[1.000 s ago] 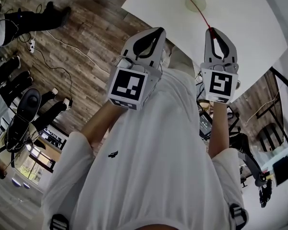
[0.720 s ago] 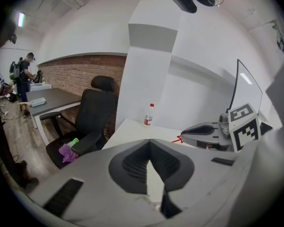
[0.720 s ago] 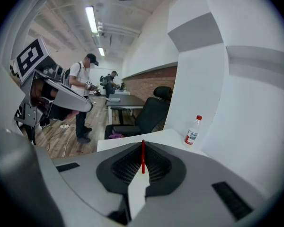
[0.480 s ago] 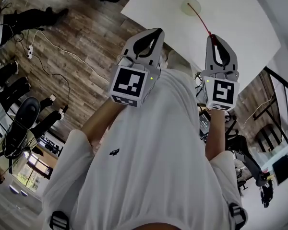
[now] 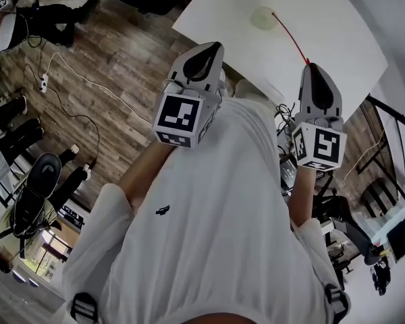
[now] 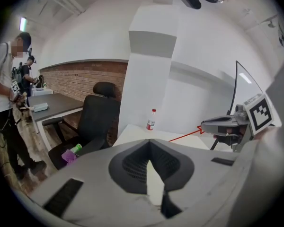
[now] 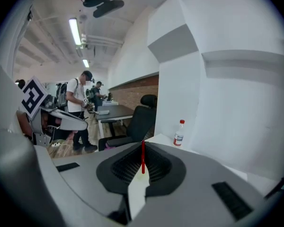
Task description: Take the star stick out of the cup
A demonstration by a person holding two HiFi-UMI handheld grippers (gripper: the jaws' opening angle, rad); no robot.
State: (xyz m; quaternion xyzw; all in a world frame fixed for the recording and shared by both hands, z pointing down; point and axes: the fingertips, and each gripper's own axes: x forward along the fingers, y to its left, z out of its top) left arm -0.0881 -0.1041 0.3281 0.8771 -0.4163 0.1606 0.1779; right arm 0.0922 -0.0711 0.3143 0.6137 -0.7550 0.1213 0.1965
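Against the frame from a second ago, my left gripper (image 5: 214, 45), at centre frame, has scarcely shifted; its jaws meet at the tips with nothing between them, clenched empty. To its right, near the top edge, the cup (image 5: 260, 19) sits on the white table (image 5: 344, 25), a little lower and further left in the head view than it was. Further right again, the right gripper (image 5: 309, 65) has dropped toward the lower right and now sits further from the cup. More of the red star stick (image 5: 290, 38) now shows between them; its far end lay over the cup's mouth before and now lies at the cup's right rim. I cannot tell whether that end is clear of the rim or still inside.

The stick runs as a thin slanted line from the cup's right edge down and right to the tips of the right gripper; those jaws are closed on its near end. In the right gripper view the red shaft stands upright in the seam between the pads, gripped; a bottle (image 7: 179, 133) stands on the table beyond, right of centre. The left gripper is well apart from both stick and cup, lower left of them.
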